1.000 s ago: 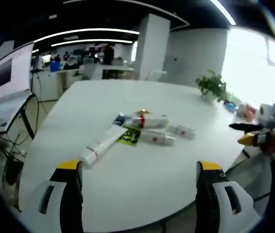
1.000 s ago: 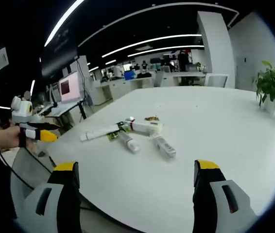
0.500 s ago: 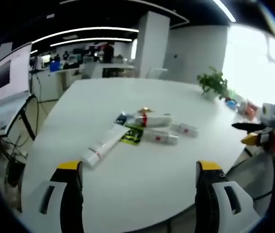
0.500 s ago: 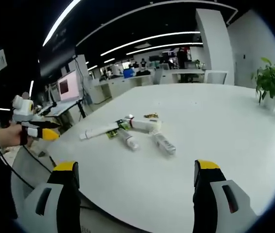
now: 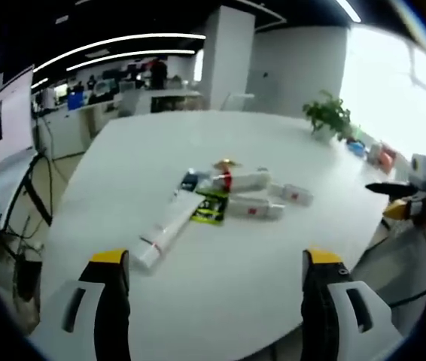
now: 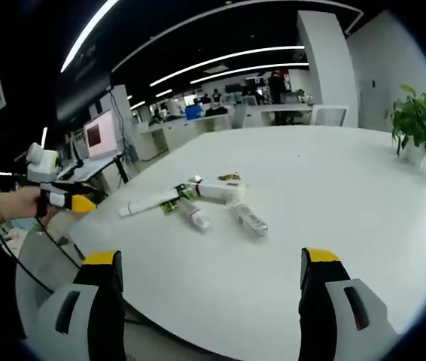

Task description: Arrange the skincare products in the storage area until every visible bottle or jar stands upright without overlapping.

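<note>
Over the last second both views have tipped slightly downward over the white table (image 5: 220, 301); the skincare tubes (image 5: 228, 197) lie unmoved in a touching cluster at twelve o'clock, well apart from both tools. Left gripper (image 5: 211, 301) and right gripper (image 6: 207, 301) stand spread and empty, so uprighting has not begun.

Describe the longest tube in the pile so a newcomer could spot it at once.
On the big white table, a small cluster of white skincare tubes lies flat near the middle. The long white tube sticks out from the cluster's end next to the green sachet. It is clearly longer and slimmer than the stubby tubes beside it.
</note>
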Action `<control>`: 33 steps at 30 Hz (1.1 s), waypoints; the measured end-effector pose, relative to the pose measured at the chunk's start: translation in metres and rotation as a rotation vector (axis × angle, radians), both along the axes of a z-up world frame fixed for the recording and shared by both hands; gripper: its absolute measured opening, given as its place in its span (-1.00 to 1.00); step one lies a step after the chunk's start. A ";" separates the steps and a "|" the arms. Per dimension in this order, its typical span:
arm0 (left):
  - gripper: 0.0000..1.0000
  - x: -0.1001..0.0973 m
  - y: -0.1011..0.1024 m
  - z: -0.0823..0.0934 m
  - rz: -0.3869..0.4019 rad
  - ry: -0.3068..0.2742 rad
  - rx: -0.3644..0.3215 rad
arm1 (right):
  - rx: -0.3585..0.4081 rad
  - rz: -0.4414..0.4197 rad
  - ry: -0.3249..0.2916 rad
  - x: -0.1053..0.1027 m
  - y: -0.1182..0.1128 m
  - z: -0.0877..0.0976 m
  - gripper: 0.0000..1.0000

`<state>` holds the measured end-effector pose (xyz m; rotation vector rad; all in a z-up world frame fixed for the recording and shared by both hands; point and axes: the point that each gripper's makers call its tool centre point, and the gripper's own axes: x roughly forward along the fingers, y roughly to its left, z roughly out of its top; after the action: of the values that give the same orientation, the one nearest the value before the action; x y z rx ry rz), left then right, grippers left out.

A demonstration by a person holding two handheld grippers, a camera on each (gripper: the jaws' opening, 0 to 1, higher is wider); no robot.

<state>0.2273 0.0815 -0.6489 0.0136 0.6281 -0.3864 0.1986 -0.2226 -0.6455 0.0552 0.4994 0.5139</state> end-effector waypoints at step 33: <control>0.72 0.060 0.014 -0.027 -0.095 0.117 0.085 | -0.011 -0.041 0.034 0.001 -0.006 -0.006 0.93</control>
<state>0.2870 0.0955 -0.6756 0.1030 0.7607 -0.4543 0.2001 -0.2291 -0.6519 0.0637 0.5332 0.4711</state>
